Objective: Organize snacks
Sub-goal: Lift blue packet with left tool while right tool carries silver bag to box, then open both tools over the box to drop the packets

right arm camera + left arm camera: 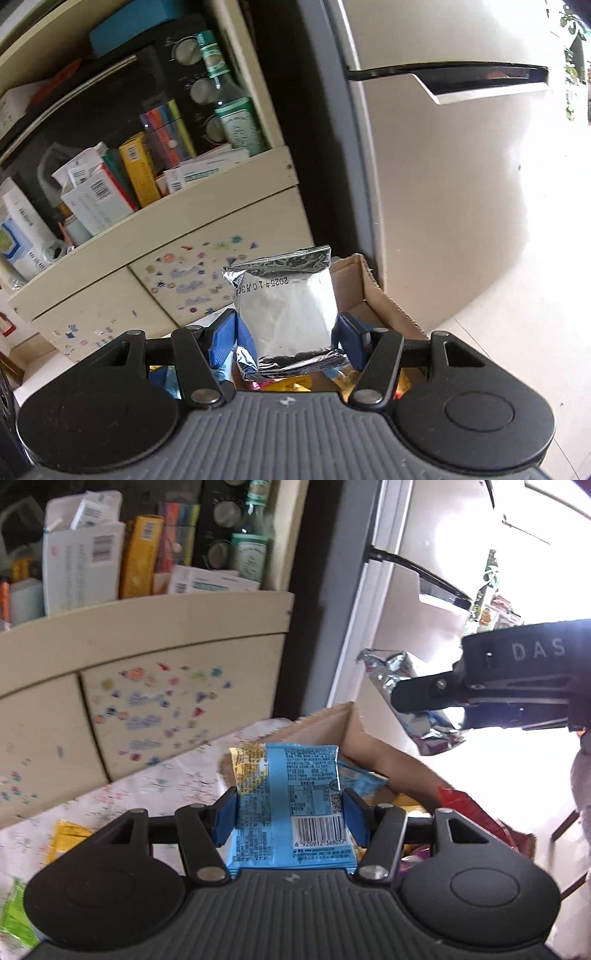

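Observation:
My left gripper is shut on a light blue snack packet with a barcode and a yellow corner, held upright over the near side of a cardboard box. My right gripper is shut on a silver foil packet with a printed date, above the same cardboard box. In the left wrist view the right gripper's dark body comes in from the right, gripping the silver foil packet higher up over the box. Blue, yellow and red packets lie inside the box.
A cream cabinet with coloured stickers stands behind the table, its shelf full of boxes and a green-labelled bottle. A pale fridge rises on the right. A yellow packet and a green packet lie on the patterned tablecloth.

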`<state>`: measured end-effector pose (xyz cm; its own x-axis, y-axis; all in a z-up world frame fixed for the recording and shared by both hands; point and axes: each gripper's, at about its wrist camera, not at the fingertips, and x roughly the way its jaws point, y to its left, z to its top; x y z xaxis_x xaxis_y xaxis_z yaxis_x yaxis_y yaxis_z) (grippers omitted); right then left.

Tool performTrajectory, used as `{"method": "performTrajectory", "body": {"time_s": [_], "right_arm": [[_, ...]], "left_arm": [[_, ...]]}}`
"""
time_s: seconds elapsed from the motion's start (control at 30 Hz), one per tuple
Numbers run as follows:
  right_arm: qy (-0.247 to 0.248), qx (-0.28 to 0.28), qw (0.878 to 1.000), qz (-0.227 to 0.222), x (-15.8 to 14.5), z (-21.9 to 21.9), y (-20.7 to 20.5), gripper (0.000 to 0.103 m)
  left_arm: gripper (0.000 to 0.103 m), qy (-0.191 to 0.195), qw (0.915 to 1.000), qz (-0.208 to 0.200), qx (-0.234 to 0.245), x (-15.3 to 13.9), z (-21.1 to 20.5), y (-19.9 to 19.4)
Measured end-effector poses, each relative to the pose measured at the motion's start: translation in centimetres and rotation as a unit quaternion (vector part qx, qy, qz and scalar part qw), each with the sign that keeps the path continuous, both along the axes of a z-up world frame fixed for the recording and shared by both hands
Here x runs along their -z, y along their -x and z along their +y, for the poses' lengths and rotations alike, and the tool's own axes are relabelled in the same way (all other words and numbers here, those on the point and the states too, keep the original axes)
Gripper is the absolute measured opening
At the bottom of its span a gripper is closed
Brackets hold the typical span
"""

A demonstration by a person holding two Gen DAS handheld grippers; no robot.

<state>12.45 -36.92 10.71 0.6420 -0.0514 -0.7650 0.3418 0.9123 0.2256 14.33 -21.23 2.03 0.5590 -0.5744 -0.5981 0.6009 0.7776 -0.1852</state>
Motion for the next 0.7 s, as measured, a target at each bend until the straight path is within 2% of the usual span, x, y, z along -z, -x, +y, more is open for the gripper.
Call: {"method": "performTrajectory", "body": {"time_s": [0.17,0.23,0.3,0.37,0.53,0.7], "right_arm": [[0.009,0.029,0.999,0.016,0.6,-0.5,0.0,0.065],[0.014,0.046,0.999,0.025,1.0,-0.9,-0.1,0.066],[0.022,0.059,0.997,0.033,1.3,-1.1,-0.2,0.073],[0.023,0.066,0.997,0.032,1.2,-1.2,-0.1,0.076],[0.013,0.046,0.999,0.012,0.6,-0.5,-0.2,0.081],[0.007,0.015,1.000,0.001,0.4,0.7,-0.6,0.083]], "left_arm": [[0.059,0.009,0.9998,0.007,0.017,0.9,-1.6,0.2],[0.071,0.003,0.9997,0.011,0.023,1.3,-2.2,0.5],[0.078,0.008,0.9995,0.008,0.029,1.2,-2.2,0.8],[0.082,0.015,0.9995,0.002,0.028,0.5,-1.8,0.9],[0.090,0.025,0.9996,-0.002,-0.010,-1.4,0.5,0.1],[0.092,0.008,0.9984,-0.003,-0.057,-2.2,3.7,-0.7]]}}
